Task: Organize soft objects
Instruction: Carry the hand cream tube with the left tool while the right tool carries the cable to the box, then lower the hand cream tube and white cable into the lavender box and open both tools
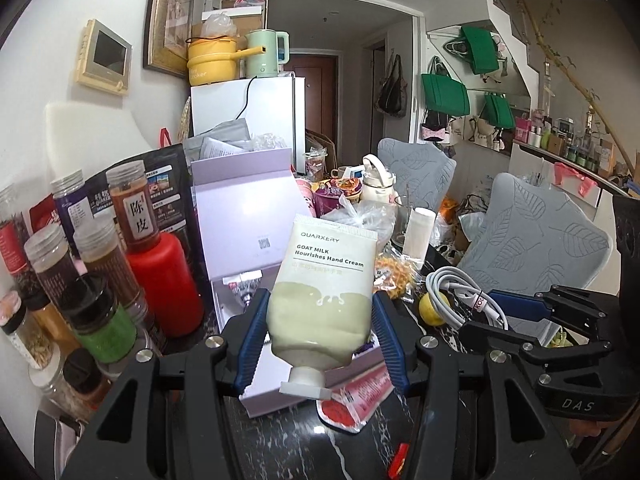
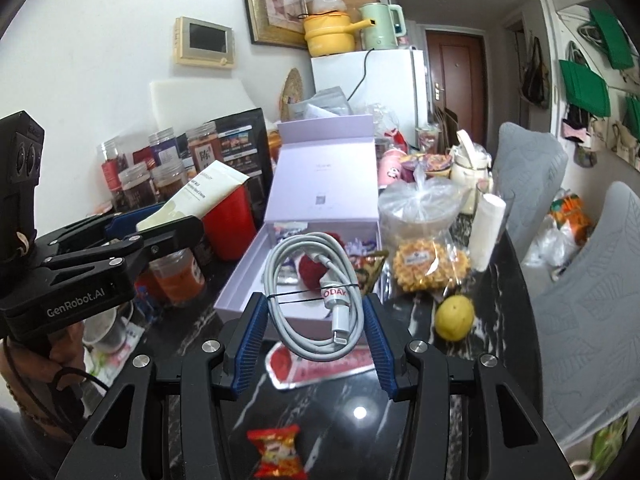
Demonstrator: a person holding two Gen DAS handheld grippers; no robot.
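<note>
Right claw point(image 2: 316, 320) clamps coiled white cable point(image 2: 310, 292) above lavender box point(image 2: 320, 200).

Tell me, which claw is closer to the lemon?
Right. The right claw, holding the cable, sits just left of the lemon; the left claw, gripping the tube, is farther left.

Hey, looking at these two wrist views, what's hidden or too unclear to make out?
- Left wrist: hand cream tube hides most of the lavender box interior.
- Right wrist: coiled cable covers part of the box contents; the purple packets stay unreadable.
- Both: red sachet print is blurred.
</note>
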